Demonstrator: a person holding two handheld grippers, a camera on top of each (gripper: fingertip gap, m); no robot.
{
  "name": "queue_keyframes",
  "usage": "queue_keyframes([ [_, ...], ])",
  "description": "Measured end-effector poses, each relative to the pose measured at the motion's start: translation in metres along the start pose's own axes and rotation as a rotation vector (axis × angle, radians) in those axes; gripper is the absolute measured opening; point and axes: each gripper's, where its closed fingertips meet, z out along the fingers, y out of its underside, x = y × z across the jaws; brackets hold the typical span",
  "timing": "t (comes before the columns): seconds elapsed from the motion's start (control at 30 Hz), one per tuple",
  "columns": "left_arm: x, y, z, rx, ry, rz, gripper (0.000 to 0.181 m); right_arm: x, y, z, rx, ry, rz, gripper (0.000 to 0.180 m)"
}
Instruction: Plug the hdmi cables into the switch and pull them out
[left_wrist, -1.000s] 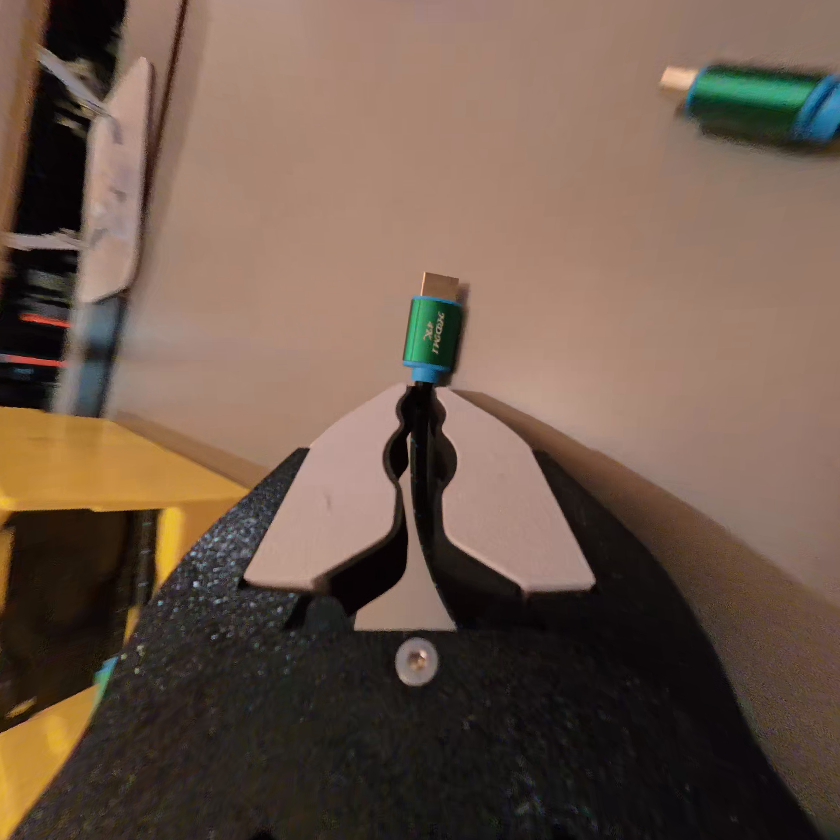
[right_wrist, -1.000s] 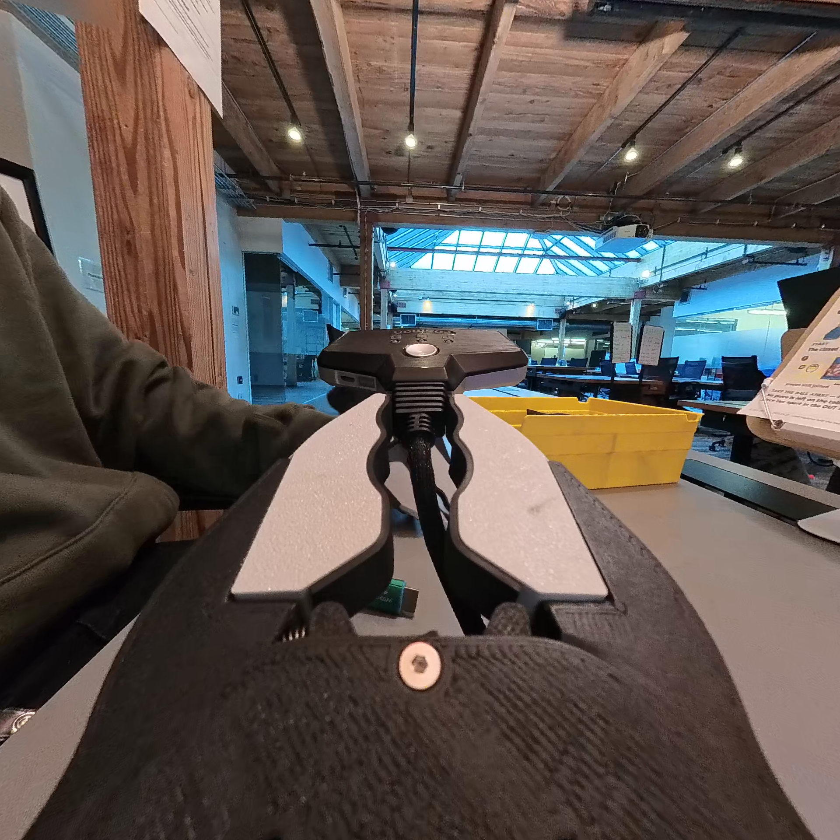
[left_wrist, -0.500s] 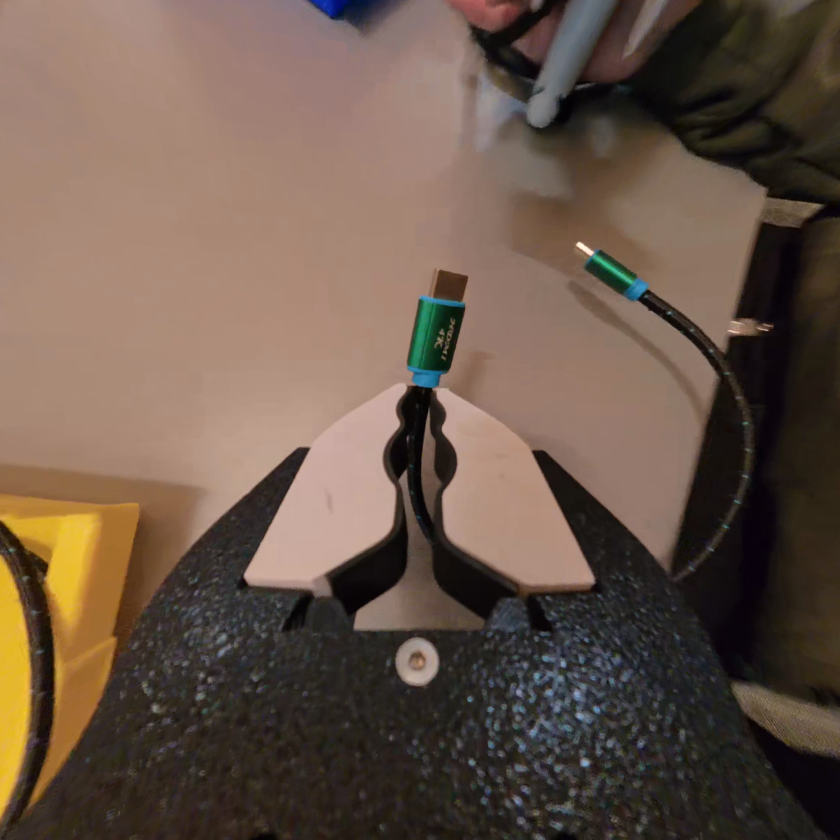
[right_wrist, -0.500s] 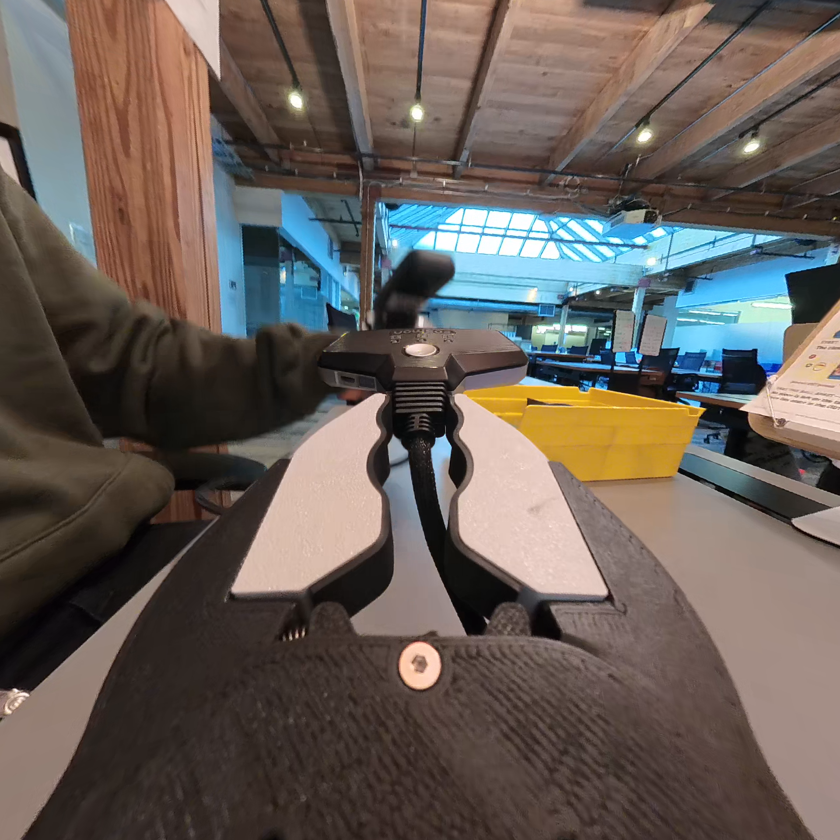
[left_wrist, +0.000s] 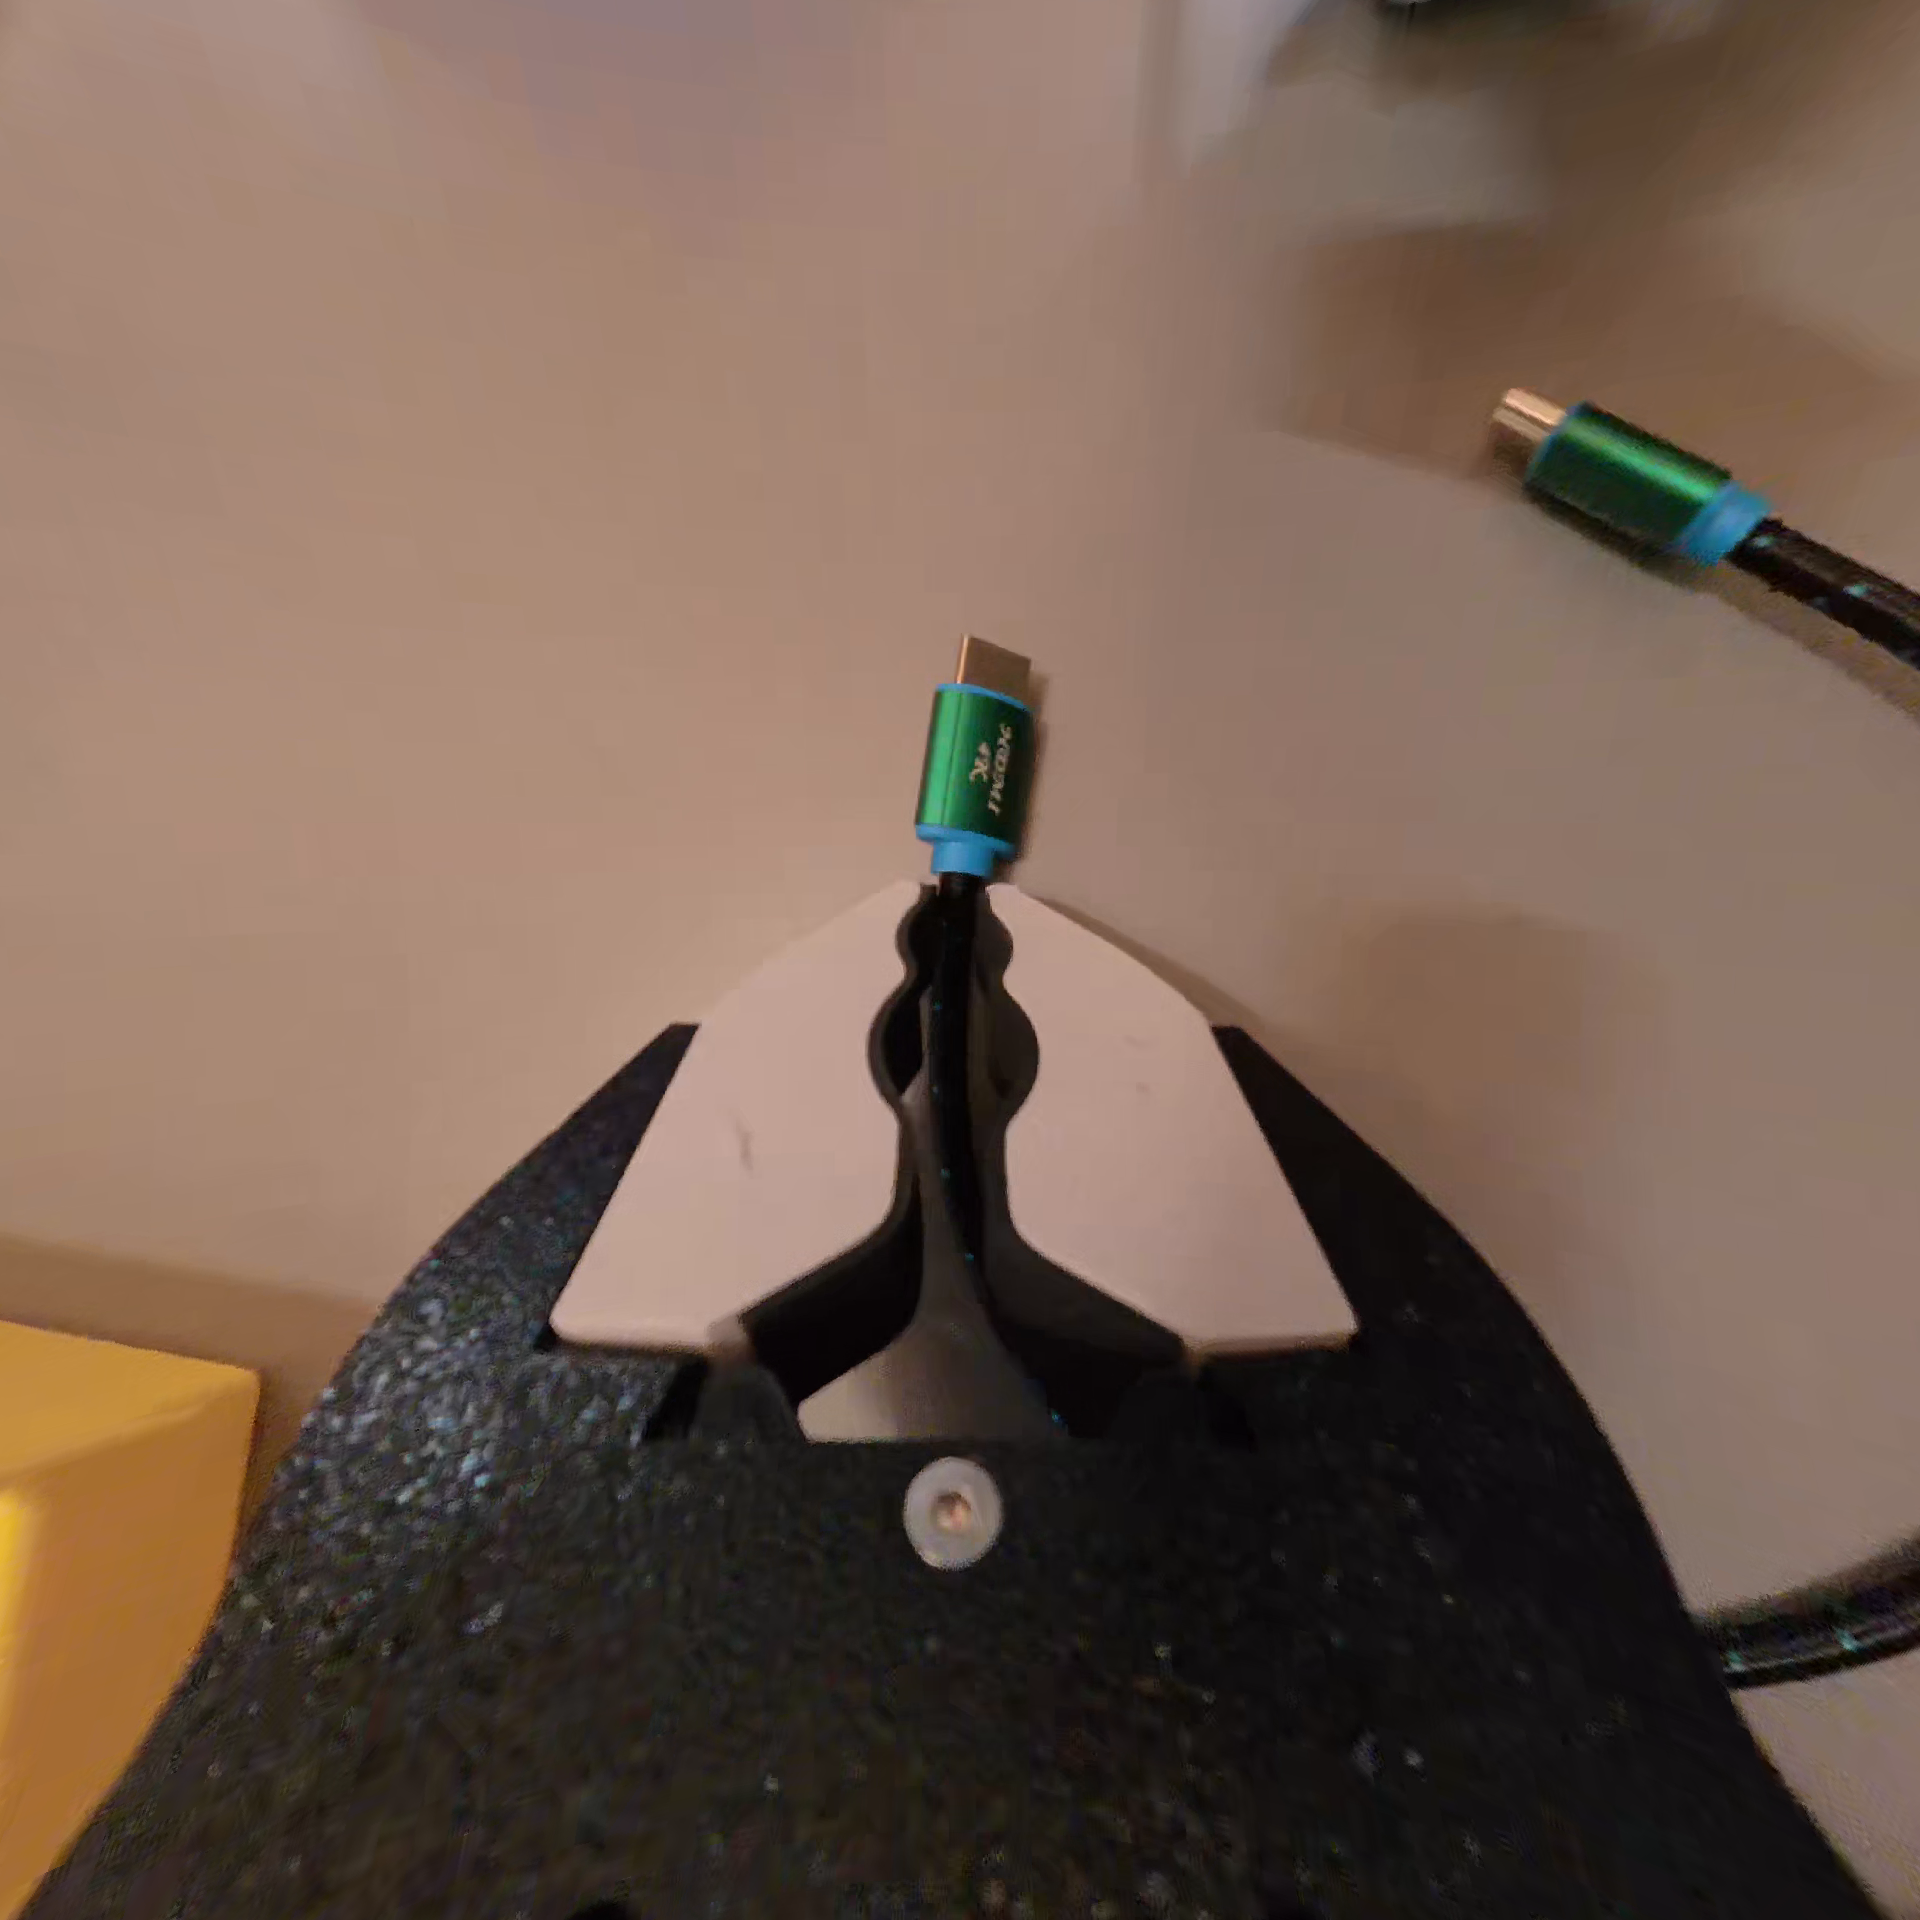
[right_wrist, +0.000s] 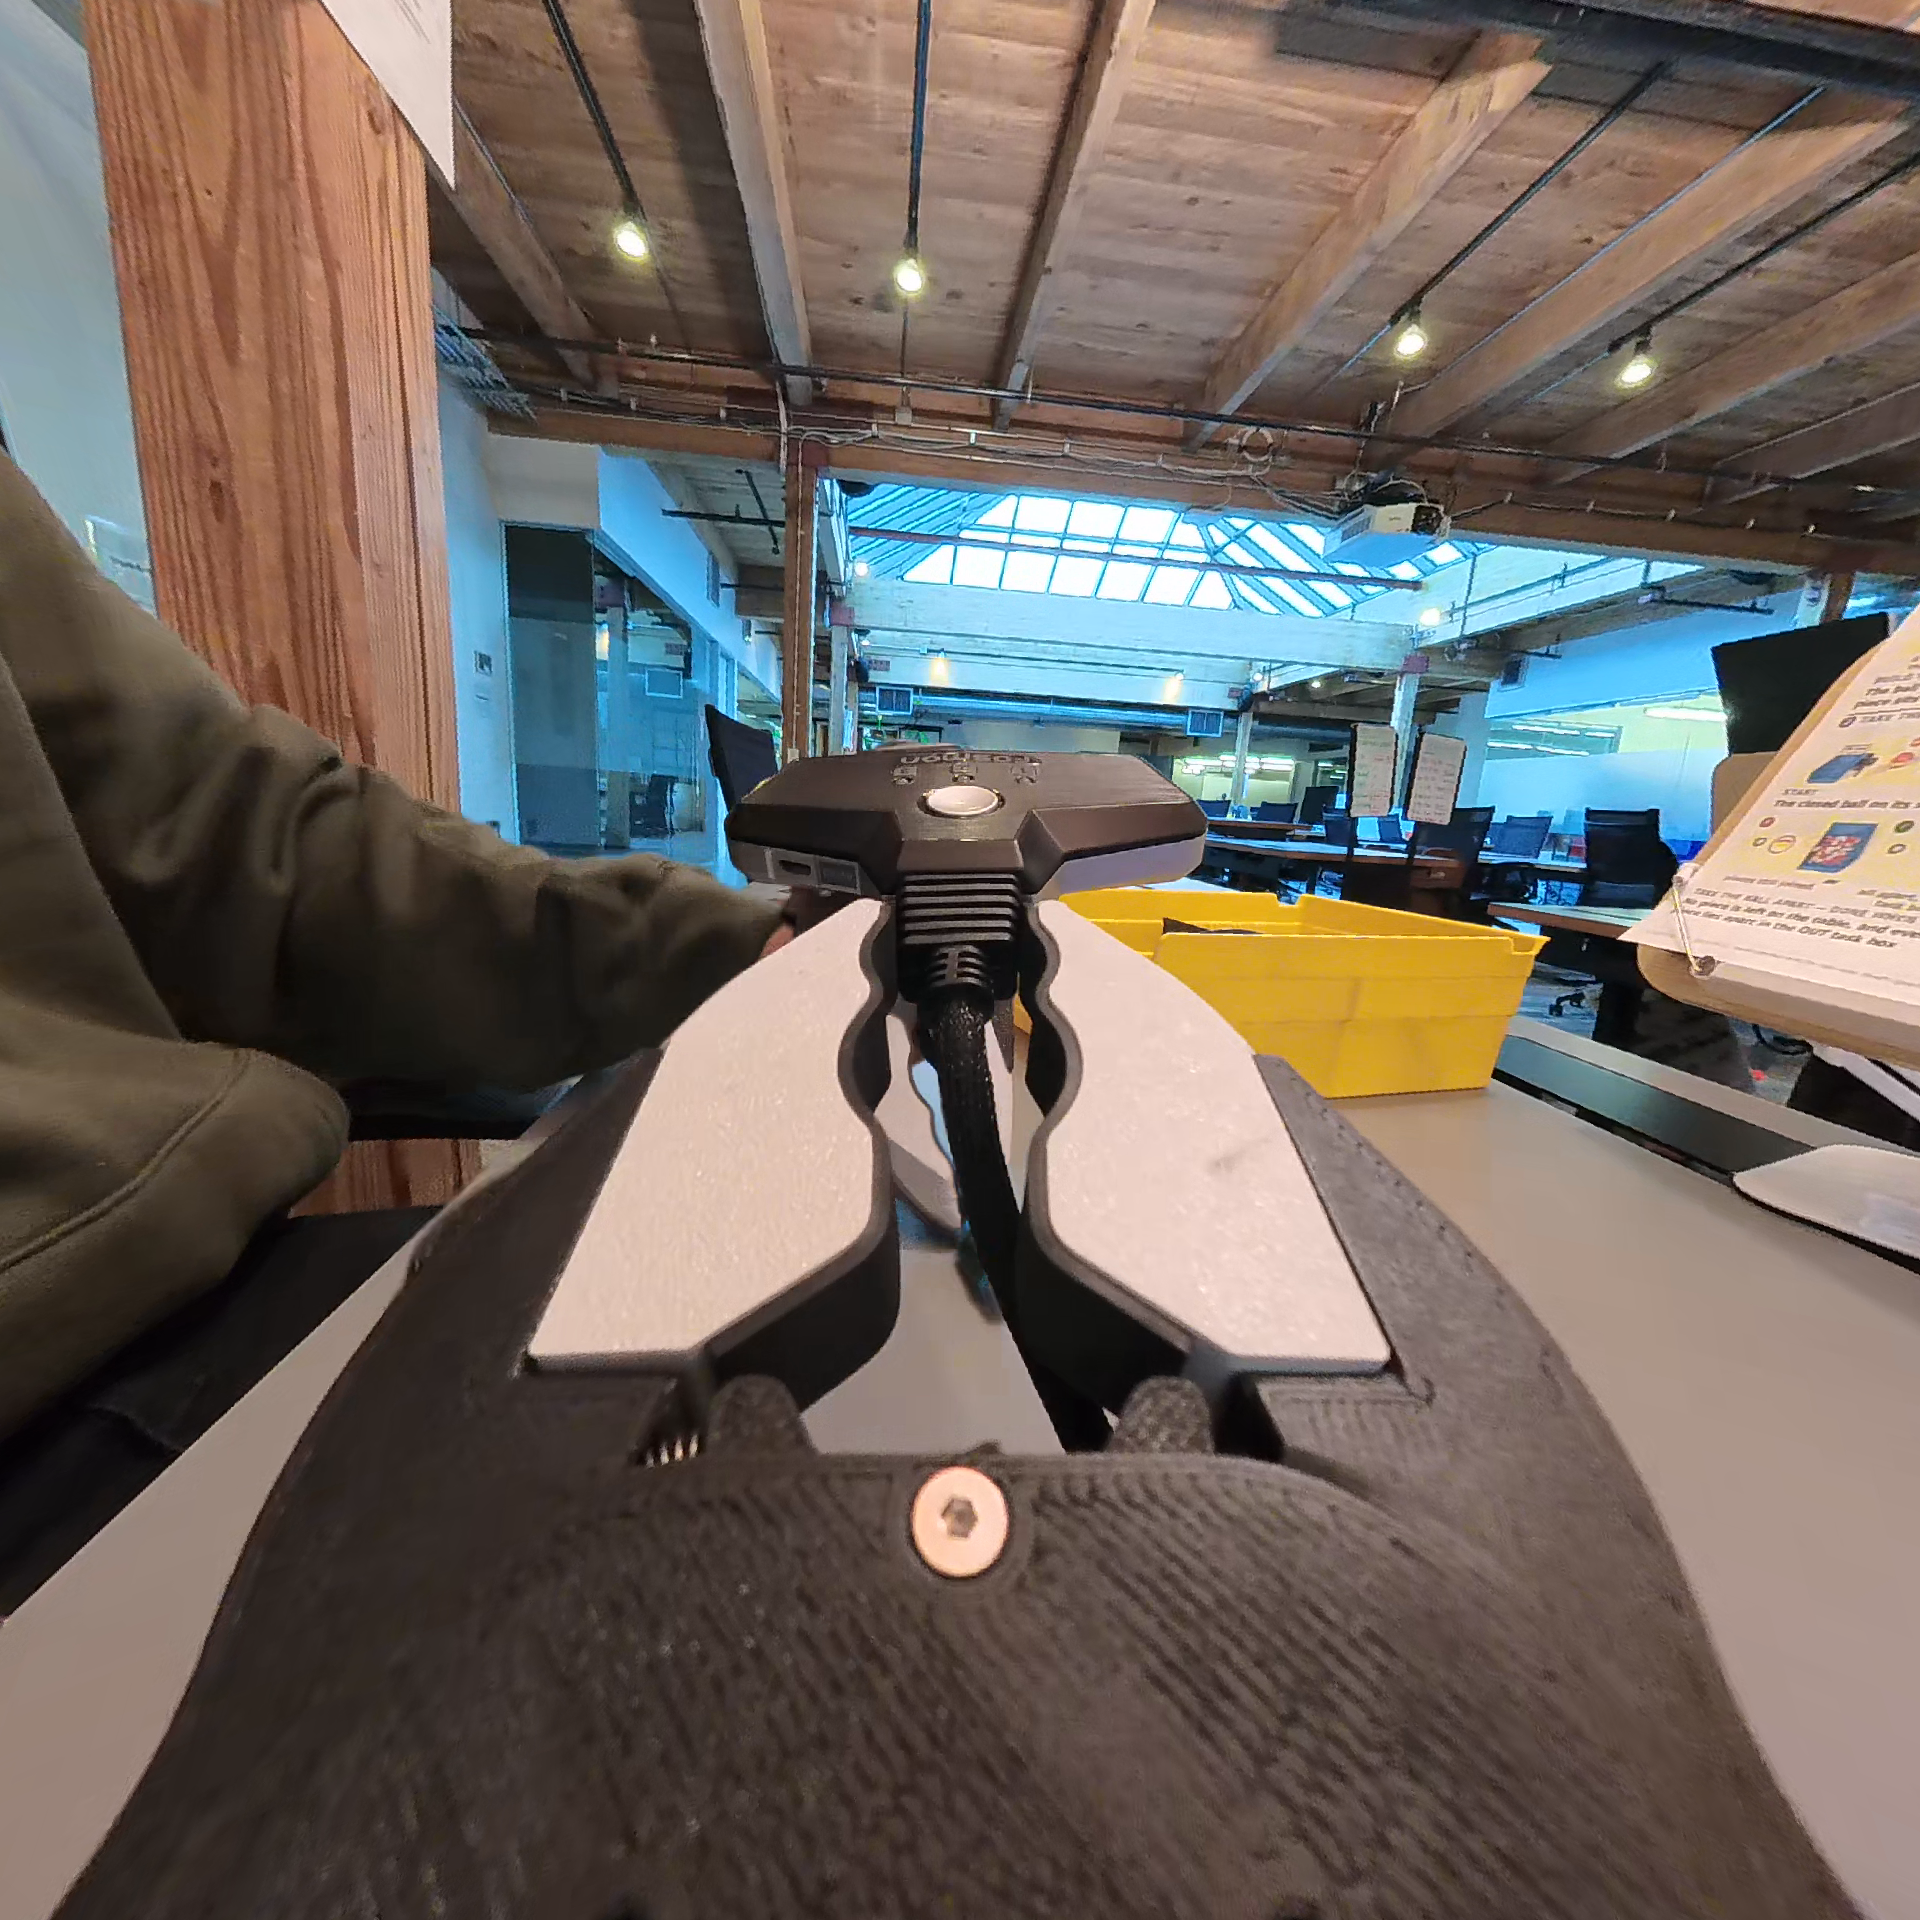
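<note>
In the left wrist view my left gripper (left_wrist: 951, 888) is shut on a black braided HDMI cable just behind its green and blue plug (left_wrist: 977, 784), which points forward over the grey table (left_wrist: 416, 520). A second green and blue plug (left_wrist: 1626, 483) on its braided cable lies loose at the right. In the right wrist view my right gripper (right_wrist: 956, 914) is shut on the ribbed strain relief of the black switch (right_wrist: 966, 821), held level above the table. The switch's left side ports (right_wrist: 816, 868) face a person's green sleeve (right_wrist: 312, 904).
A yellow bin (right_wrist: 1320, 977) stands on the table behind the switch; its corner also shows in the left wrist view (left_wrist: 104, 1538). A clipboard with a printed sheet (right_wrist: 1818, 862) leans at the right. A wooden post (right_wrist: 281, 468) rises at the left.
The left wrist view swung across the table: the loose plug now appears nearer at the right. The person's sleeve reached in toward the switch's left side. The switch stays gripped.
</note>
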Motion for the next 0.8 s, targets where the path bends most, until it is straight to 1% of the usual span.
queue_keyframes([
  [0.03, -0.001, -0.002, 0.000, 0.019, -0.030, 0.015, 0.011, 0.000, 0.000, 0.000, -0.001, -0.001, 0.000, 0.022],
  [0.07, -0.003, -0.003, 0.000, 0.025, -0.066, 0.041, 0.021, 0.000, 0.000, 0.000, -0.001, -0.001, 0.000, 0.022],
  [0.13, 0.001, -0.006, 0.001, 0.021, -0.116, 0.125, 0.033, 0.000, 0.000, 0.000, -0.001, -0.001, 0.003, 0.022],
  [0.23, 0.002, -0.012, 0.005, -0.002, -0.192, 0.215, 0.034, 0.000, 0.000, 0.000, -0.002, -0.004, 0.005, 0.022],
  [0.33, -0.001, -0.016, 0.010, -0.014, -0.222, 0.240, 0.033, 0.000, 0.000, 0.000, 0.000, -0.003, 0.005, 0.022],
  [0.4, -0.002, -0.017, 0.013, -0.017, -0.217, 0.232, 0.026, 0.000, 0.000, 0.000, 0.001, -0.001, 0.002, 0.022],
  [0.5, -0.002, -0.017, 0.015, -0.015, -0.216, 0.184, 0.023, 0.000, 0.000, 0.000, 0.002, -0.002, 0.003, 0.022],
  [0.6, -0.002, -0.016, 0.016, -0.014, -0.190, 0.079, 0.020, 0.000, 0.000, 0.000, 0.001, -0.004, 0.004, 0.022],
  [0.7, -0.003, -0.015, 0.016, -0.006, -0.157, 0.020, 0.020, 0.000, 0.000, 0.000, 0.001, -0.003, 0.003, 0.022],
  [0.8, -0.003, -0.014, 0.016, -0.007, -0.155, 0.005, 0.020, 0.000, 0.000, 0.000, 0.000, -0.003, 0.003, 0.022],
])
